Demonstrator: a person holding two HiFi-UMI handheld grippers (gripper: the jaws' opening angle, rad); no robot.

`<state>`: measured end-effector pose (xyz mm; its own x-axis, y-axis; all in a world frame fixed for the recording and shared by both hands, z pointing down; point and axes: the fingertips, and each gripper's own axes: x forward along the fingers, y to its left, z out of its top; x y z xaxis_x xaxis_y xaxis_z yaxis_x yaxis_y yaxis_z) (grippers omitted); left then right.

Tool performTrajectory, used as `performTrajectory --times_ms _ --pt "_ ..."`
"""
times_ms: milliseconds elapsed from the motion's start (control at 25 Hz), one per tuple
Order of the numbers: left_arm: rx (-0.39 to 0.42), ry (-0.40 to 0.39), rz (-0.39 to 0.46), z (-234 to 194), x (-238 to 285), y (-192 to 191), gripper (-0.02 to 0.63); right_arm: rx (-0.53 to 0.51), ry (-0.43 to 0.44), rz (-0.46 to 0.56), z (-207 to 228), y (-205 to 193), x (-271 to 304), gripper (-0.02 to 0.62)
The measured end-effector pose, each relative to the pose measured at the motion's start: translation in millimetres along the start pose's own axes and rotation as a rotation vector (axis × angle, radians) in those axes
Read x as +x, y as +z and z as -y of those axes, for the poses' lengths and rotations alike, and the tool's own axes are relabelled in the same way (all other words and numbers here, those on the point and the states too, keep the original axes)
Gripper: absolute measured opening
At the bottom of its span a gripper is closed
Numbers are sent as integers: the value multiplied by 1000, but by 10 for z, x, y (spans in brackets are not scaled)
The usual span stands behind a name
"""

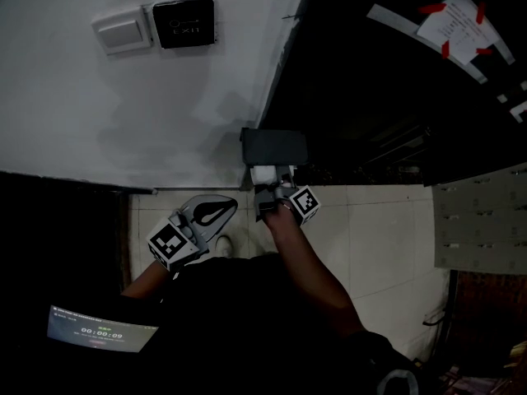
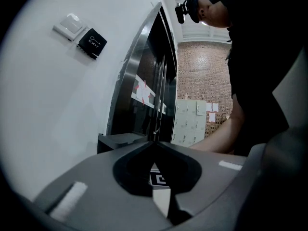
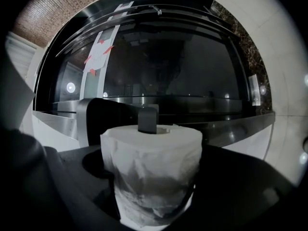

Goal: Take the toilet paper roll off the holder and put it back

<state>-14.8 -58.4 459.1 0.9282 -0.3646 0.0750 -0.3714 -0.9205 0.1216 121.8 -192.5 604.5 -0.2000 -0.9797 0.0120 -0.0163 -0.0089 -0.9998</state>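
Observation:
The white toilet paper roll [image 3: 151, 153] stands upright between the jaws of my right gripper [image 3: 152, 189], whose jaws stand wide and press on its sides. A dark peg [image 3: 147, 120] of the holder pokes out of the roll's core. In the head view the roll [image 1: 263, 174] sits just under the dark grey holder [image 1: 274, 148] on the wall corner, with my right gripper [image 1: 268, 184] on it. My left gripper [image 1: 233, 203] hangs to the left, apart from the roll. Its jaws [image 2: 155, 143] meet at the tips and hold nothing.
A white wall carries a light switch [image 1: 122, 33] and a black exit button [image 1: 184, 21]. A dark glass door [image 1: 395, 81] with taped paper runs to the right. Pale floor tiles [image 1: 379, 229] and grey lockers [image 1: 482, 220] lie below.

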Motion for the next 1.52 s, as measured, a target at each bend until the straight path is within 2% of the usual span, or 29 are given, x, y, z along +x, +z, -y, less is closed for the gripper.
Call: performTrajectory --times_ms 360,720,880,1120,1200,1240,1320,1400,1520 --pt "-7 1 5 -38 -17 28 3 -11 1 -15 -48 -46 -166 469" --pt "-4 -8 11 -2 32 51 3 -49 -27 -74 -28 -125 -658 469" --pt "-4 -18 11 11 50 45 3 -105 -47 -59 -25 -11 -855 469" --pt "-24 -29 -5 43 76 81 3 -84 -44 -24 -62 108 -975 469" --pt "-6 -33 6 37 84 60 3 -98 -51 -49 -57 76 -995 469" --pt "1 -35 11 32 90 48 3 -138 -51 -78 -71 44 -997 469" --pt "-1 -35 8 35 98 39 3 -294 -5 -152 -234 -47 -978 469" --pt "5 -36 11 38 100 24 3 -505 82 -216 -539 -150 -952 469" --pt "-9 -36 4 59 99 52 3 -902 168 -304 -887 -266 -978 468"
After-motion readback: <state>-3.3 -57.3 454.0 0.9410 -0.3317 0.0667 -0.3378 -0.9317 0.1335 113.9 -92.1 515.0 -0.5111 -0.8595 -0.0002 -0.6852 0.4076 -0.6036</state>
